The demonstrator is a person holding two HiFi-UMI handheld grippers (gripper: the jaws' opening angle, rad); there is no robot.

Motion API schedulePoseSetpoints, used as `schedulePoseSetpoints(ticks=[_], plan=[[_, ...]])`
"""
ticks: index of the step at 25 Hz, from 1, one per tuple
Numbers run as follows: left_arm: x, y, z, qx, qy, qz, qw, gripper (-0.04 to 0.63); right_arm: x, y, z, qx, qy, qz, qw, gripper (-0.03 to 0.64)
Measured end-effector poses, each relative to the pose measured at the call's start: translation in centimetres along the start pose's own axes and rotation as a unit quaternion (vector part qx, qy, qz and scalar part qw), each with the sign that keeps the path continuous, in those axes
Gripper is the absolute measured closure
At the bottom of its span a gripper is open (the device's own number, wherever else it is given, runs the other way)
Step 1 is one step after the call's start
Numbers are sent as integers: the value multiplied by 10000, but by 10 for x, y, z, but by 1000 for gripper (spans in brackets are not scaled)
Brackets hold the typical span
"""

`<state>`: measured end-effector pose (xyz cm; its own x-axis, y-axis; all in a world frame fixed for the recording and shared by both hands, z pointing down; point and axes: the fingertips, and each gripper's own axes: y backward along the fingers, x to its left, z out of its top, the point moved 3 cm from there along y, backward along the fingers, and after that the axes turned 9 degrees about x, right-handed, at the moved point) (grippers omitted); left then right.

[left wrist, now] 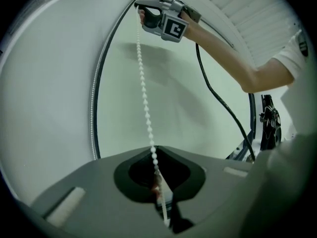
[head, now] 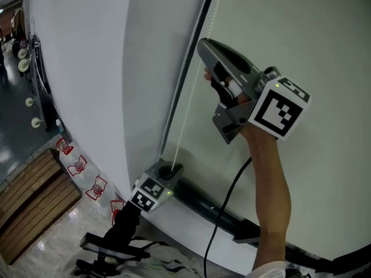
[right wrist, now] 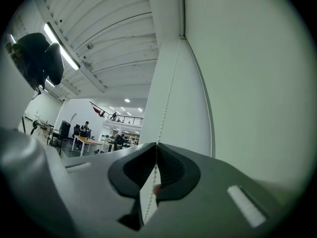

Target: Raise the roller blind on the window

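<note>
Two grippers: left gripper point(left wrist: 154, 155), right gripper point(right wrist: 156, 146); one bead chain point(left wrist: 144, 93); one roller blind point(head: 313, 39); one arm point(head: 270, 178).

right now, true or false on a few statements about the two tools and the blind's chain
1. Both the left tool and the right tool are shut on the bead chain. True.
2. The right tool grips the chain below the left tool. False: it grips higher up, above the left tool.
3. A black cable hangs from the right tool. True.
4. The chain between the tools sags in a loose loop. False: it runs in a nearly straight line from one to the other.
</note>
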<state>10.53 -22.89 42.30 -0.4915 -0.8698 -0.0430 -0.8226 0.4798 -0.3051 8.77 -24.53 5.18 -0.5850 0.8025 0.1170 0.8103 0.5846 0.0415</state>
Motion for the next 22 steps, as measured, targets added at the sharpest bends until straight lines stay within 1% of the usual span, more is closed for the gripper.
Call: schedulePoseSetpoints(ticks=[8, 14, 22], plan=[[1, 2, -1, -26, 1, 43, 10000, 597, 20, 8, -51, 125, -95, 99, 9998, 609], [4, 3, 1, -34, 13, 63, 10000, 597, 26, 10, -92, 442, -100, 43, 9990, 609], [7, 4, -2, -43, 32, 95, 9999, 597, 41, 15, -155, 848, -254, 114, 9960, 609]])
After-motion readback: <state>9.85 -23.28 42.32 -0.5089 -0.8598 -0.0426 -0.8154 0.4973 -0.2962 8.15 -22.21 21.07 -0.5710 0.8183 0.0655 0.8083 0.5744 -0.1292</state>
